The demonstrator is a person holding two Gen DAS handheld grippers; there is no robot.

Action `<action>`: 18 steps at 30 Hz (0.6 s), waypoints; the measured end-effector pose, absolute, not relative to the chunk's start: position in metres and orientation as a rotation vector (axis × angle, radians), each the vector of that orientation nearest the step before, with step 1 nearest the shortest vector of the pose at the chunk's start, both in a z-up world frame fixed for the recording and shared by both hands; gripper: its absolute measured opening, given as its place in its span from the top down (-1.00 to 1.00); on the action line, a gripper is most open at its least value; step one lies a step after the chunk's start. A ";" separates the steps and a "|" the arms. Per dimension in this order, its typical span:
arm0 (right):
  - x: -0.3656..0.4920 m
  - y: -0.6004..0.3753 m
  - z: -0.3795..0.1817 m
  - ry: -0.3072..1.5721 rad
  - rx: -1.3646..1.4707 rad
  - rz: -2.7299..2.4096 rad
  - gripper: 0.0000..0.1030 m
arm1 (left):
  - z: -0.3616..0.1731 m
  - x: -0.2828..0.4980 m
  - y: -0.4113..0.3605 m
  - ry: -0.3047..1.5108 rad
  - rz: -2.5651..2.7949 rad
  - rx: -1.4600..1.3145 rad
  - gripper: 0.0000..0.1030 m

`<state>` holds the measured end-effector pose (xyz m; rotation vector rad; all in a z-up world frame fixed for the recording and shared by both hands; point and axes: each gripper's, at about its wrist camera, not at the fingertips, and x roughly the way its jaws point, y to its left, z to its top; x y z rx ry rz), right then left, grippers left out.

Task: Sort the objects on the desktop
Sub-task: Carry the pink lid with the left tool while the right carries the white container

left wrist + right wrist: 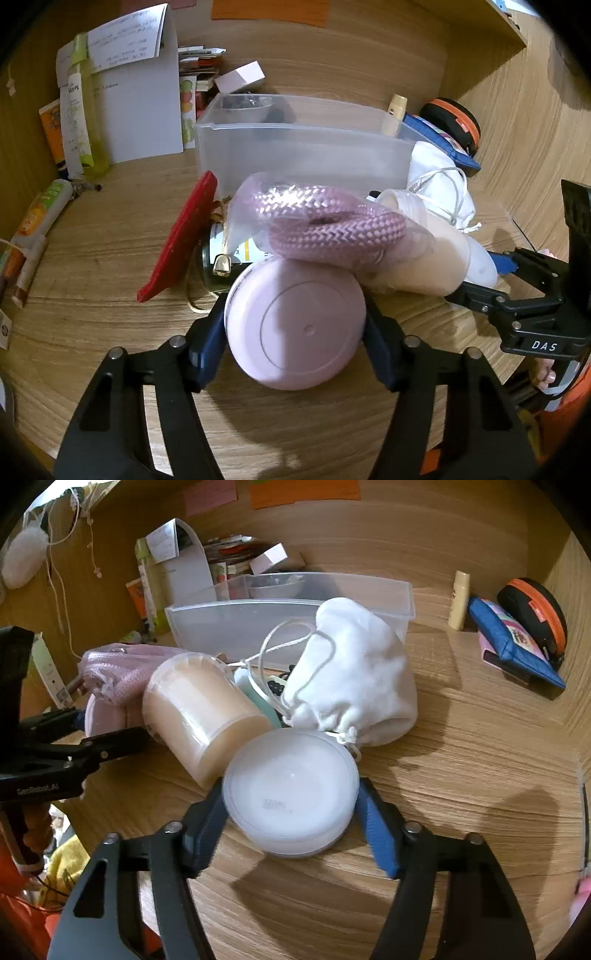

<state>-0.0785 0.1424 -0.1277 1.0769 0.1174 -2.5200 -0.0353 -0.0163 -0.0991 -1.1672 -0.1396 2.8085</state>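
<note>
Your left gripper [295, 328] sits low and level, jaws clamped on both sides of a lilac jar [295, 325]. Your right gripper [290, 805] is alongside, same pose, jaws pressed on a white jar [290, 794].

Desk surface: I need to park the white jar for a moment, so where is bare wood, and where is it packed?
Bare wood lies right of the white drawstring bag, short of the blue pouch, and left of the red card toward the tubes. It is crowded before the clear bin, where the beige jar, bagged rope and pink jar pile up.
</note>
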 end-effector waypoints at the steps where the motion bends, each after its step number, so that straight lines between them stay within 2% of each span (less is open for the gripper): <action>1: -0.078 0.142 -0.128 0.120 1.075 -2.523 -0.22 | -0.099 -0.035 -0.017 -0.144 2.809 -1.168 -0.27; 18: -0.049 0.168 -0.093 0.011 0.937 -2.570 -0.22 | -0.063 0.014 -0.018 -0.157 2.863 -0.993 -0.27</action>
